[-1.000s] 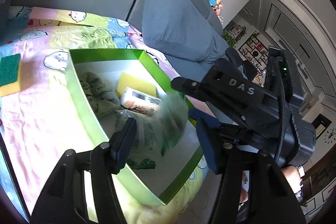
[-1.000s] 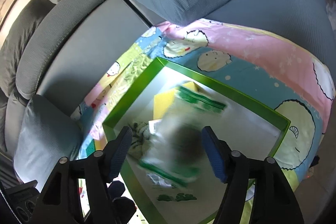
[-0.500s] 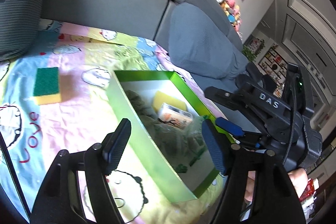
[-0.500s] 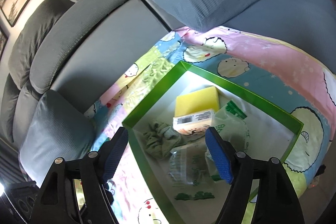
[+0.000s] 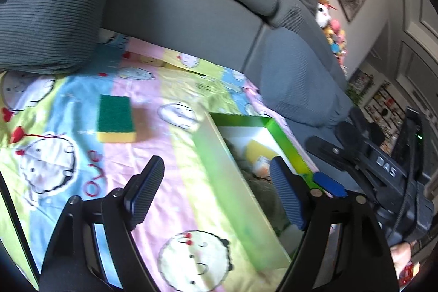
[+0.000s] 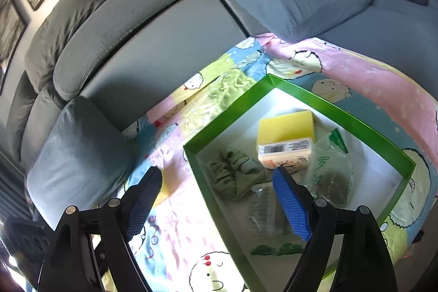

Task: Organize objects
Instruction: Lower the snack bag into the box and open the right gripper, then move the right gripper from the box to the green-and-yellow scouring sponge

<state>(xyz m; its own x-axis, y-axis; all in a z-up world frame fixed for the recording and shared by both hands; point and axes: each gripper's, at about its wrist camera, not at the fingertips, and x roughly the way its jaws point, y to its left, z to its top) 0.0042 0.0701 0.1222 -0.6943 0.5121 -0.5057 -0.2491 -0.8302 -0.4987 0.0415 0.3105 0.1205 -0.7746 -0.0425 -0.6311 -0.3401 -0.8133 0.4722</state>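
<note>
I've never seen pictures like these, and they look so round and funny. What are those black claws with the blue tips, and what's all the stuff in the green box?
A person holds one grabbing tool in each hand. Each tool carries a wide-eyed camera, which bends the picture round. One picture looks along the left tool, the other along the right tool. Both tools are empty, and their jaws are opening.

They are over a cartoon blanket on a grey sofa. On the blanket sits a green box. Inside it lie a yellow sponge, a small packet, a green cloth and a clear bag. Another sponge lies outside the box.
</note>
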